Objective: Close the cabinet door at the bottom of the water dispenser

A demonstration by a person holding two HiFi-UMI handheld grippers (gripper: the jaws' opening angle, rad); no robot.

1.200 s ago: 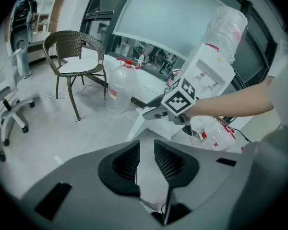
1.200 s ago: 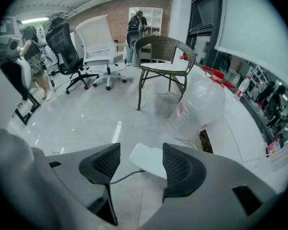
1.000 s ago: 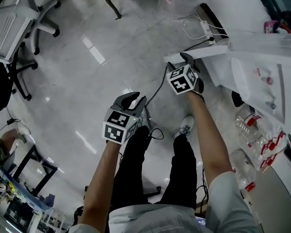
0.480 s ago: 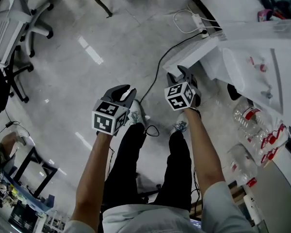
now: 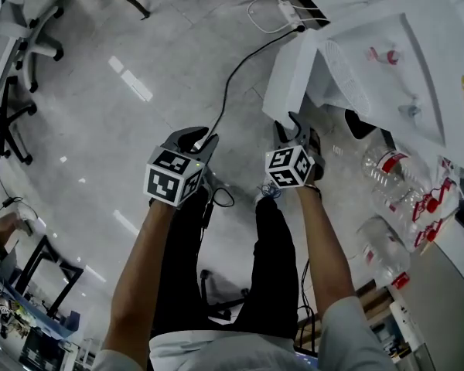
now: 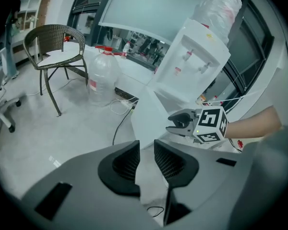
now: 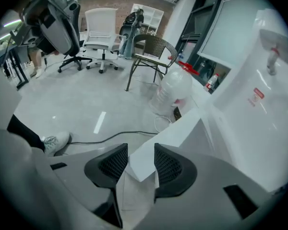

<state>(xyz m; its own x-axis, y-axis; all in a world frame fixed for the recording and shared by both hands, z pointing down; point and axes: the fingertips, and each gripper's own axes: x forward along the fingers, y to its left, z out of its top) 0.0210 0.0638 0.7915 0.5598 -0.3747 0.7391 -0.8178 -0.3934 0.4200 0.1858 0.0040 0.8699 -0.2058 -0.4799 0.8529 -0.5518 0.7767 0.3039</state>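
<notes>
Reach for cabinet door's (image 5: 291, 79) free corner.
Right gripper (image 5: 293, 124) jaws closing with that corner between them; left gripper (image 5: 195, 137) jaws apart, empty; next, probably push door toward water dispenser (image 5: 398, 56).

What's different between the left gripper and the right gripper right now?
The right gripper has the corner of the white cabinet door between its jaws, which are closing. The left gripper has nothing between its open jaws. In the head view, the right gripper is at the door's edge, while the left gripper hangs apart from the door. Both are grey two-jaw grippers pointing downward.
</notes>
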